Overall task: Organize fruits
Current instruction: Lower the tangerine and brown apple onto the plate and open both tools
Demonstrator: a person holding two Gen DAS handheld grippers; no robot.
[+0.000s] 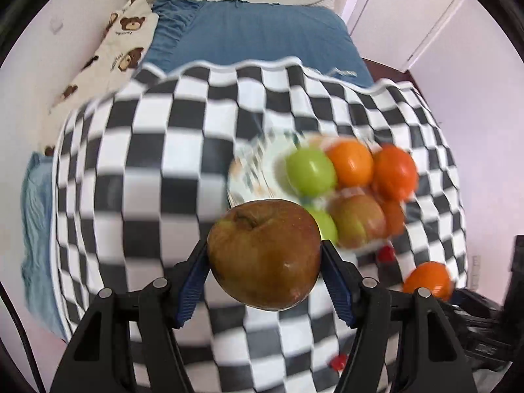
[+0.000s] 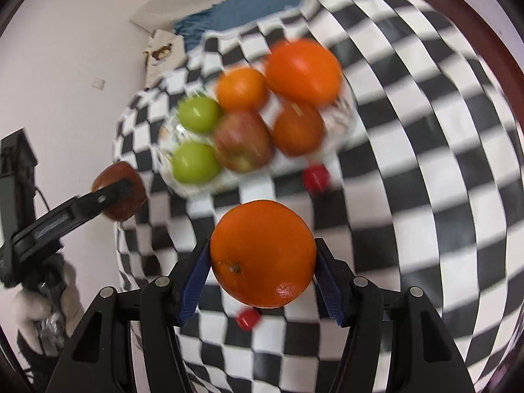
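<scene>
The left gripper (image 1: 264, 255) is clamped on a brownish-red round apple (image 1: 264, 253), its blue ribbed pads (image 1: 193, 281) pressing both flanks. The right gripper (image 2: 263, 255) is clamped the same way on a glossy round orange (image 2: 263, 252). Both fruits hang clear above the black-and-white checkered tablecloth (image 1: 131, 170).

The destination appears to be the pale patterned plate (image 1: 252, 170), which already carries two green apples, a red-green apple and several oranges, packed touching one another. The free space lies along the plate's near and left rim.

Recommended procedure for the step in hand:
- Bring one fruit in at a time, so the two grippers do not meet over the plate.
- Lower each fruit until it rests against a neighbour or on bare plate before releasing; a round fruit dropped from height will likely roll off.
- Place like beside like: apple near the green apples, orange near the oranges.
- Avoid the two small red objects (image 2: 315, 178) lying on the cloth near the plate; their identity cannot be told.
</scene>
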